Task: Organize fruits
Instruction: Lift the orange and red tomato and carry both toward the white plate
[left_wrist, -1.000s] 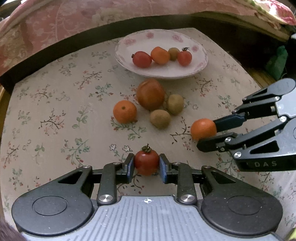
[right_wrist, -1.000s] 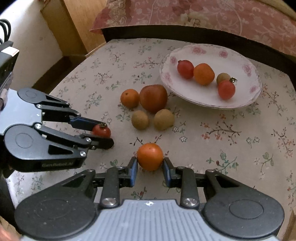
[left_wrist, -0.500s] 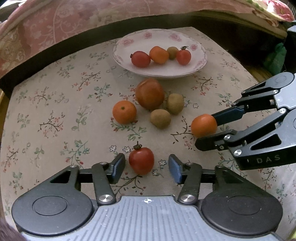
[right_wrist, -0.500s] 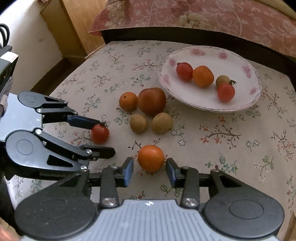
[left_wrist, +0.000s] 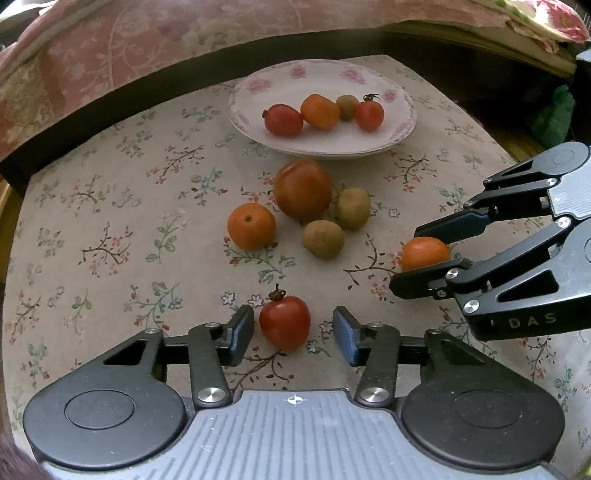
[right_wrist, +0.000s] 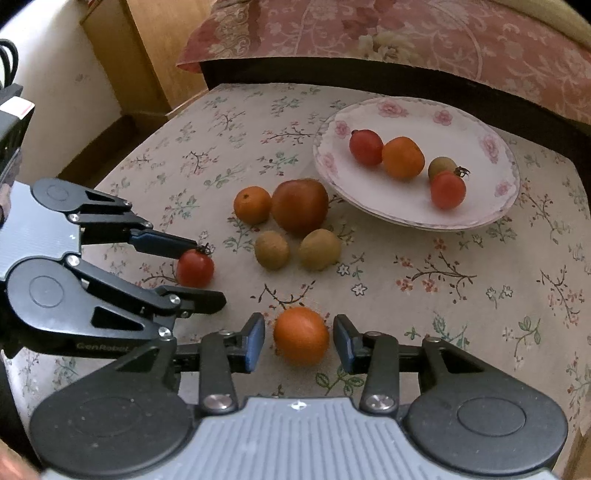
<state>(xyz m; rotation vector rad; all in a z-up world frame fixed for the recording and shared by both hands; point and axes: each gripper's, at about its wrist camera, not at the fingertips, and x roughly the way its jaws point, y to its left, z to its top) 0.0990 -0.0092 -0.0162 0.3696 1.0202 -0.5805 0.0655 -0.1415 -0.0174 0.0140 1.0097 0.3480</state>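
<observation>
A red cherry tomato with a stem lies on the floral tablecloth between the fingers of my open left gripper, touching neither pad. An orange tomato rests on the cloth between the spread fingers of my open right gripper. In the left wrist view the right gripper reaches in from the right around that orange tomato. The right wrist view shows the left gripper around the red tomato. A flowered white plate at the back holds several small fruits.
Mid-table sit a large reddish tomato, a mandarin and two brown kiwis. A dark bed frame edge with a pink bedspread borders the far side. A wooden cabinet stands at the far left.
Both grippers have opened and let go: the red tomato and the orange tomato now rest on the cloth between spread fingers. Both grippers have drawn back slightly.
</observation>
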